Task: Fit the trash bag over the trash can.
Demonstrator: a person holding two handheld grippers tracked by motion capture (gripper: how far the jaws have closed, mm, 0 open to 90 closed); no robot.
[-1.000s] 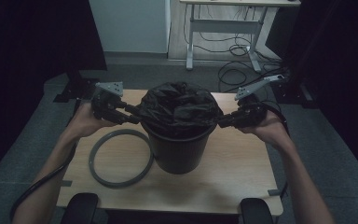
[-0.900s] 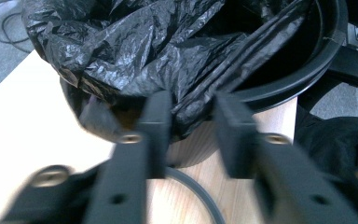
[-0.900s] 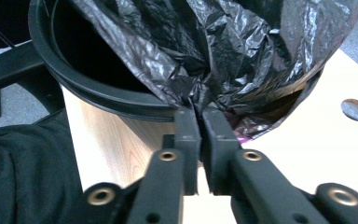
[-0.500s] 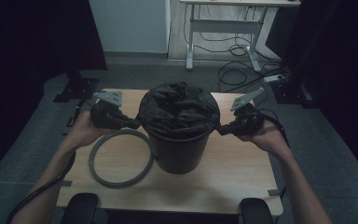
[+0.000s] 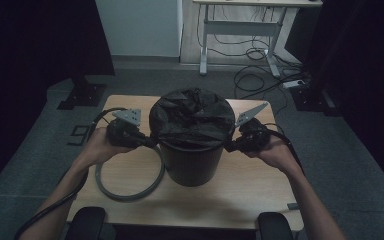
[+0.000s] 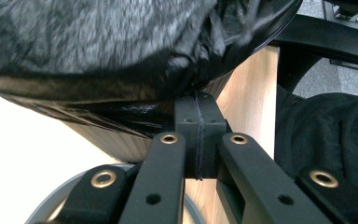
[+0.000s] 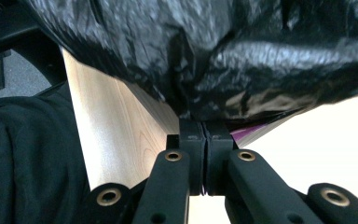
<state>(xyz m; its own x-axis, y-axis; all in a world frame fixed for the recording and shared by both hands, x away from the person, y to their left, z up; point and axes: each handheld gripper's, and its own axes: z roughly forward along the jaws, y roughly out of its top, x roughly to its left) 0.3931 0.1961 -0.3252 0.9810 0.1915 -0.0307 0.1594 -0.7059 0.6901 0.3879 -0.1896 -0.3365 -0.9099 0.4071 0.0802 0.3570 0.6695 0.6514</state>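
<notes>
A black bin point(image 5: 190, 162) stands mid-table with a black bag point(image 5: 192, 117) stretched over its rim. My left gripper point(image 5: 149, 143) is at the bin's left side just under the rim, and my right gripper point(image 5: 230, 146) is at its right side. In the left gripper view the jaws point(image 6: 200, 109) are pressed together with the bag's lower edge point(image 6: 121, 114) running into their tip. The right gripper view has the jaws point(image 7: 204, 128) likewise shut at the hem of the bag point(image 7: 242, 51). The film between the jaws is hidden.
A grey ring point(image 5: 125, 192) lies flat on the wooden table point(image 5: 240, 195), left of the bin and under my left hand. Beyond the table stand a white desk frame point(image 5: 240, 30) and floor cables point(image 5: 260, 75). Black armrests point(image 5: 85, 222) sit at the near edge.
Both grippers have dropped from the bin's rim to just below it on either side, and the bag's edge now lies lower over the rim.
</notes>
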